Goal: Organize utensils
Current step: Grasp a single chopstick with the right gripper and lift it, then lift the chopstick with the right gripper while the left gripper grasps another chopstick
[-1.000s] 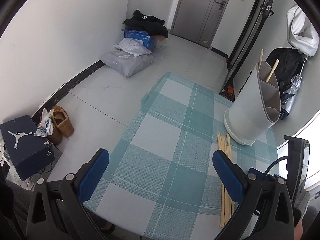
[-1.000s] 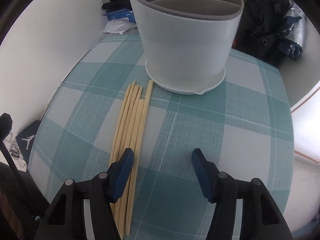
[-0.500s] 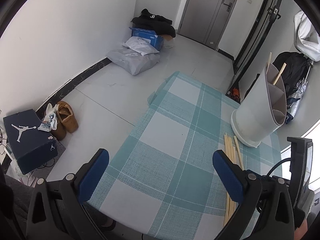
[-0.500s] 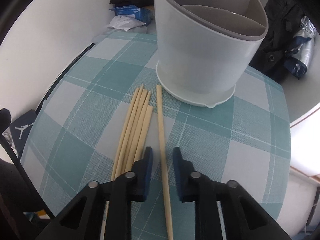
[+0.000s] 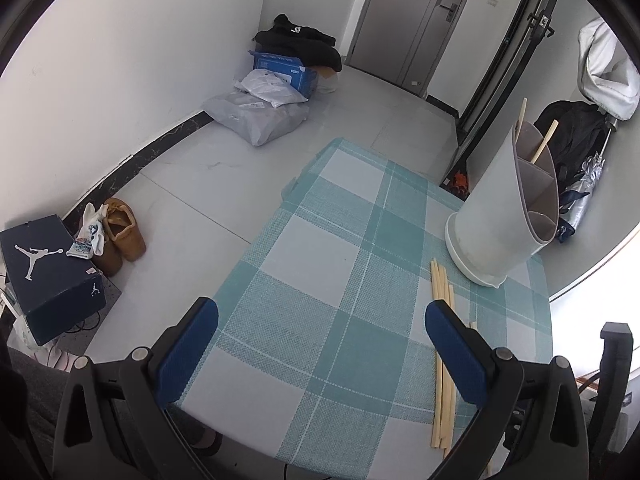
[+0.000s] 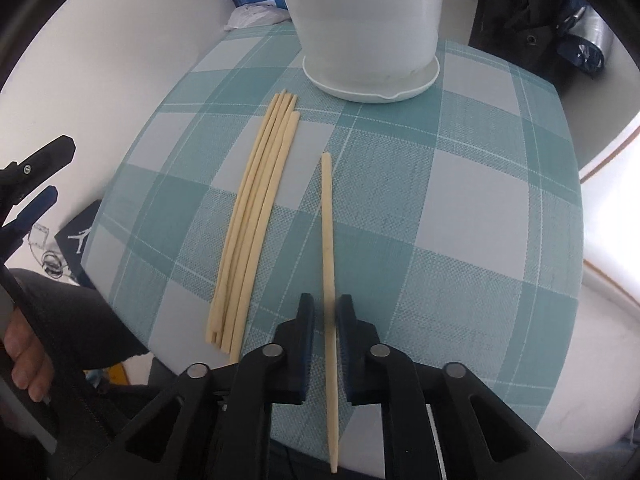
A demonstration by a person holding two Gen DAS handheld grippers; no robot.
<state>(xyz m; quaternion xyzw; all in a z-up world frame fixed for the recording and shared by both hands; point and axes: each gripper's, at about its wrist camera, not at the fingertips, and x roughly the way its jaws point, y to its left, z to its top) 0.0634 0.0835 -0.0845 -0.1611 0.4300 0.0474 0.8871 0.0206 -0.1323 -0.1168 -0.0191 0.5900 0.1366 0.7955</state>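
Chopstick [image 6: 328, 240] lies lengthwise between right gripper [image 6: 323, 316] jaws.
Jaws narrow, opening, pads apart; left gripper [image 5: 320, 344] wide, empty.

A small room with white walls [image 5: 120, 60] and a pale grey tiled floor [image 5: 224, 184], edged by a dark baseboard [image 5: 132, 160], where a grey door [image 5: 416, 20] stands shut at the far end. Parcels in grey bags [image 5: 260, 116], a blue carton [image 5: 284, 68] and black clothing [image 5: 300, 44] are heaped in the corner, with a navy shoebox [image 5: 48, 268] and tan shoes [image 5: 120, 232] along the wall. Daylight glares in at the right beside a table under a teal-and-white checked cloth [image 5: 332, 280].
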